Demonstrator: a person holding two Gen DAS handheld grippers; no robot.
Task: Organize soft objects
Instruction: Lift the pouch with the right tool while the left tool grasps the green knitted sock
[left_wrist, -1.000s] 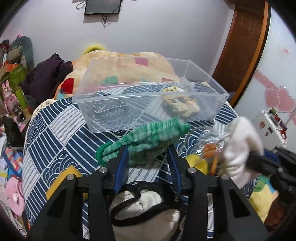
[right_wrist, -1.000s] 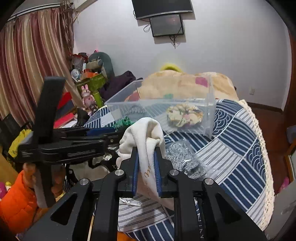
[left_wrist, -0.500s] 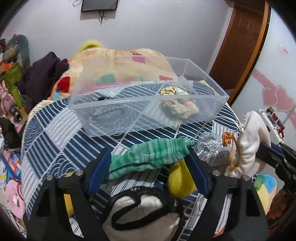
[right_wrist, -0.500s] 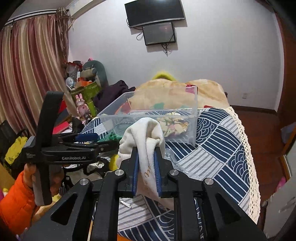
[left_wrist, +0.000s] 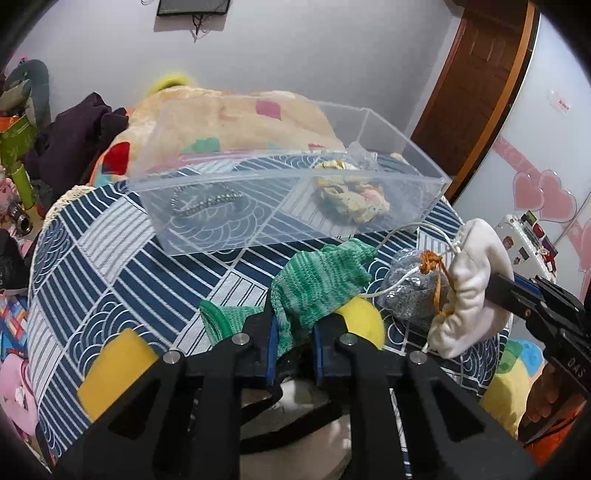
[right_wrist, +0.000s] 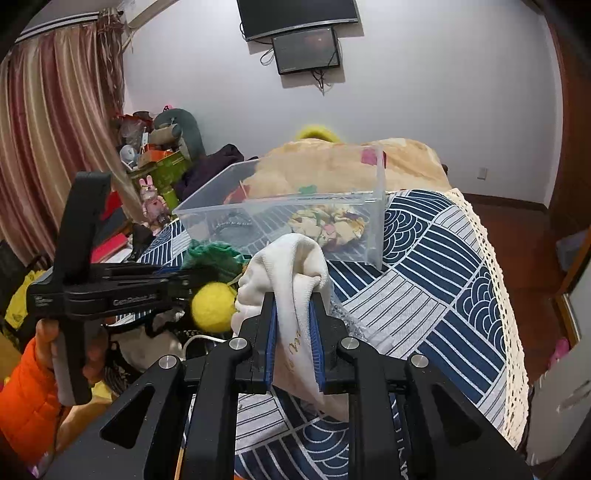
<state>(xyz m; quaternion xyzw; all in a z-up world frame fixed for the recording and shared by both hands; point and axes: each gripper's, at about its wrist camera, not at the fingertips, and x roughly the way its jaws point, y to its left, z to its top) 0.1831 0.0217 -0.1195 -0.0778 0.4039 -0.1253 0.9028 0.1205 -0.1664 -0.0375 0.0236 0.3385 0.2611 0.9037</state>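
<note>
The left claw (left_wrist: 291, 332) is squeezed shut on a green knitted sock (left_wrist: 317, 280). The sock hangs over the blue and white cloth (left_wrist: 92, 236) on the tabletop, just near the clear box (left_wrist: 255, 181). The right claw (right_wrist: 296, 334) is squeezed shut on a white cloth bag (right_wrist: 295, 266). In the left view the bag (left_wrist: 476, 291) sits to the right of the sock, with an orange string (left_wrist: 432, 266) and a thin white cord (left_wrist: 413, 230) hanging by it

The clear box stands at the far side of the cloth. Two things are already inside it: a flowery scrunchie (left_wrist: 351, 192) on the right and a gray beaded band (left_wrist: 207, 199) on the left. So part of the job looks done

A lot is left, though. The sock and the bag are both outside the box. A shiny gray bag (left_wrist: 410, 291) lies on the cloth between them. A yellow fuzzy ball (right_wrist: 212, 304) sits close to the claws, and a yellow sponge (left_wrist: 114, 365) lies at the near left. These soft things probably need to go in the box too, so the job seems about half done
</note>
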